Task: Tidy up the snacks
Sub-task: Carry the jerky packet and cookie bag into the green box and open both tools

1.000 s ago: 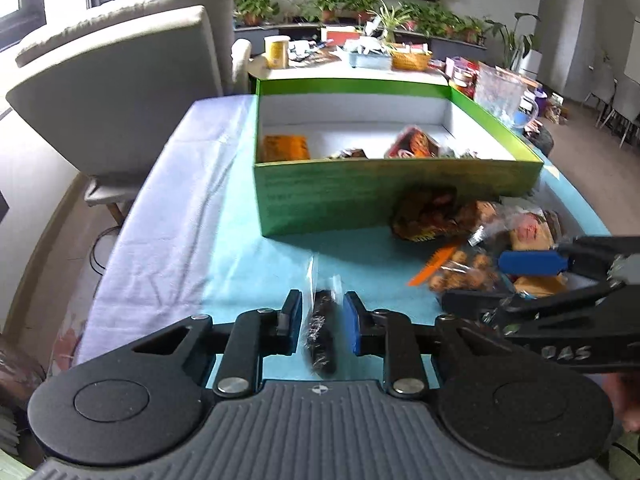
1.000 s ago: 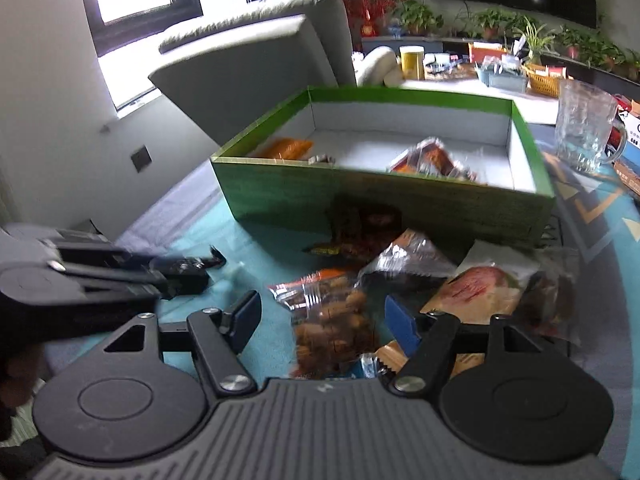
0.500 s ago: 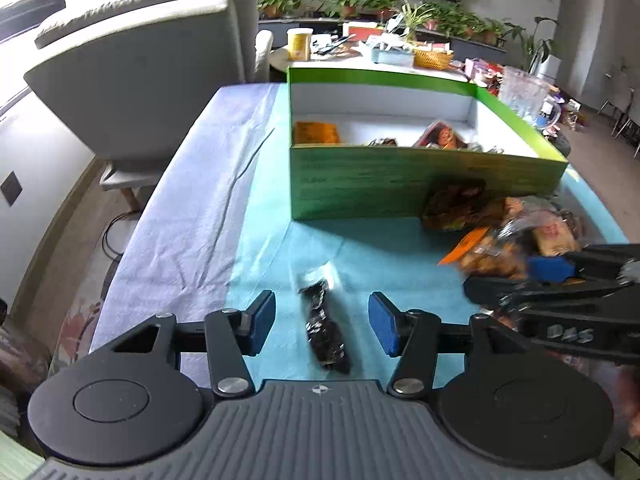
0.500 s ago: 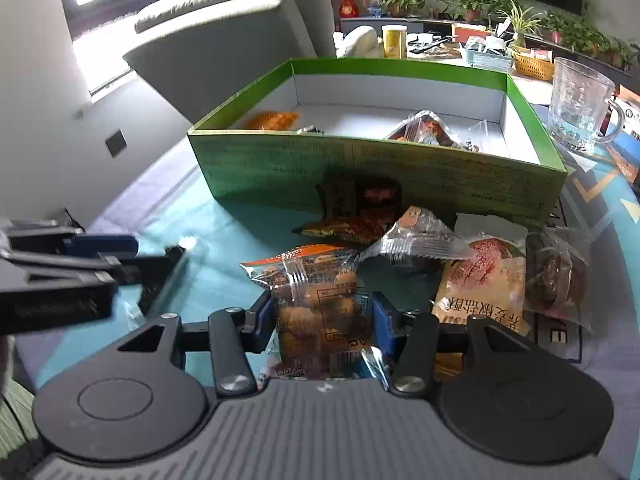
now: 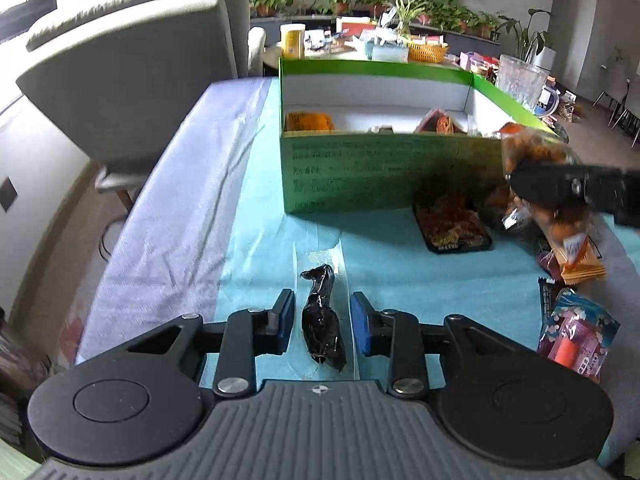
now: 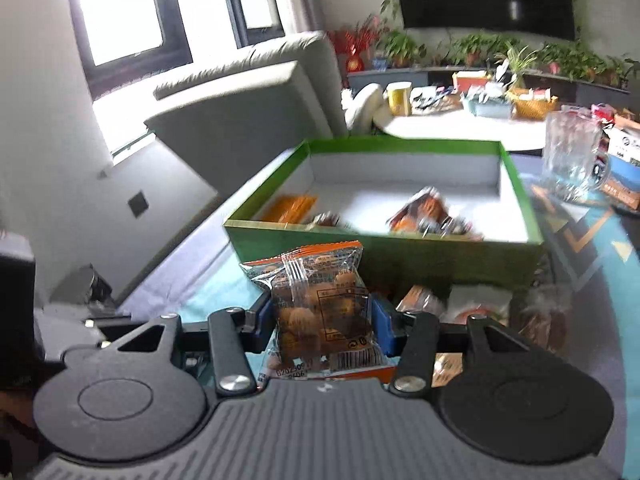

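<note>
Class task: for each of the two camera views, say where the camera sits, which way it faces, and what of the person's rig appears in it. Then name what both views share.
Left wrist: sits on the left gripper, faces forward and down over the dark wrapped snack between its pads; right gripper crosses at right.
Right wrist: sits on the right gripper, faces the green box; holds an orange nut packet.
Shared: green box, packet.

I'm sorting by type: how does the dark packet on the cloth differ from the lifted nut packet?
The dark packet is slim and black; the nut packet is broad, brown with orange trim. The dark packet lies flat on the blue cloth; the nut packet stands upright in the right gripper. Both have clear film.
</note>
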{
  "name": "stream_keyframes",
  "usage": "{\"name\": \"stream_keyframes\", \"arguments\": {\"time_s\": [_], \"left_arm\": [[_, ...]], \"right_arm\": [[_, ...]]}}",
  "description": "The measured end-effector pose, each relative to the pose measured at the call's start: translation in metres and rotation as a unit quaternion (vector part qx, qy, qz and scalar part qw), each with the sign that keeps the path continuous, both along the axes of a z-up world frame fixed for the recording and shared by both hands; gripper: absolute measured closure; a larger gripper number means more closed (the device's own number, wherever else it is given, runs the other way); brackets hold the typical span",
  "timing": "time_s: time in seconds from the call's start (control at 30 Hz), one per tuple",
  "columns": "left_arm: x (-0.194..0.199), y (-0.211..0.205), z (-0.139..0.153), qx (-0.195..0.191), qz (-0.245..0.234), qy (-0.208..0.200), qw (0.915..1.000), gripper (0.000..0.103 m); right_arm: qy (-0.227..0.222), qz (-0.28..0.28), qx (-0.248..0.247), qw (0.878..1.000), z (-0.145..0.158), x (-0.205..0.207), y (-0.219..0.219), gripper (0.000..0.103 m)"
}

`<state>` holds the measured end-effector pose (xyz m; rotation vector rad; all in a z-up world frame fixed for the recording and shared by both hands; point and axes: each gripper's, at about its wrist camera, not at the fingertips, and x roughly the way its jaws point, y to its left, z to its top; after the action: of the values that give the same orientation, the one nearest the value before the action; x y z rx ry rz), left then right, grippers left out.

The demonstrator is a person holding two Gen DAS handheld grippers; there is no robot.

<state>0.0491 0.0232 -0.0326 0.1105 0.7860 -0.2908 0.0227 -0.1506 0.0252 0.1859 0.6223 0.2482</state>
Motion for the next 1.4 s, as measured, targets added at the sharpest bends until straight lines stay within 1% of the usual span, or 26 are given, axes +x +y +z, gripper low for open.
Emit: {"name": "stream_keyframes", "arguments": {"time_s": [0.17,0.4,0.63,0.83,0.93,1.1,1.27,1.4], "left_arm": [[0.001,-0.003,0.011,-0.006,-0.004,-0.014,0.9999,0.075],[0.007,-0.009,0.023,-0.008,-0.004,-0.026,0.9996,0.074],[0.019,-0.020,0.045,-0.004,-0.011,-0.059,0.9982,0.074],[0.034,-0.035,0.069,-0.004,-0.022,-0.094,0.9953,0.074],[0.045,-0.044,0.074,-0.001,-0.027,-0.105,0.9941,0.074],[0.065,-0.053,0.077,-0.002,-0.028,-0.109,0.9937,0.074],[0.083,-0.064,0.076,0.000,-0.032,-0.103,0.9942,0.074],[0.094,-0.071,0.069,0.002,-0.032,-0.090,0.9954,0.074]], "right_arm": [[-0.012,-0.013,0.004,1.000,0.006,0.006,-0.006,0.060],[-0.029,-0.017,0.009,0.999,0.015,0.010,-0.008,0.060],[-0.050,-0.030,0.008,0.998,0.025,0.019,-0.012,0.060],[-0.059,-0.057,0.012,0.997,0.029,0.029,-0.024,0.060],[-0.060,-0.065,0.013,0.996,0.029,0.034,-0.028,0.060],[-0.056,-0.077,0.019,0.995,0.029,0.044,-0.034,0.060],[-0.055,-0.083,0.023,0.995,0.028,0.052,-0.041,0.060],[-0.050,-0.088,0.025,0.995,0.026,0.059,-0.045,0.060]]}}
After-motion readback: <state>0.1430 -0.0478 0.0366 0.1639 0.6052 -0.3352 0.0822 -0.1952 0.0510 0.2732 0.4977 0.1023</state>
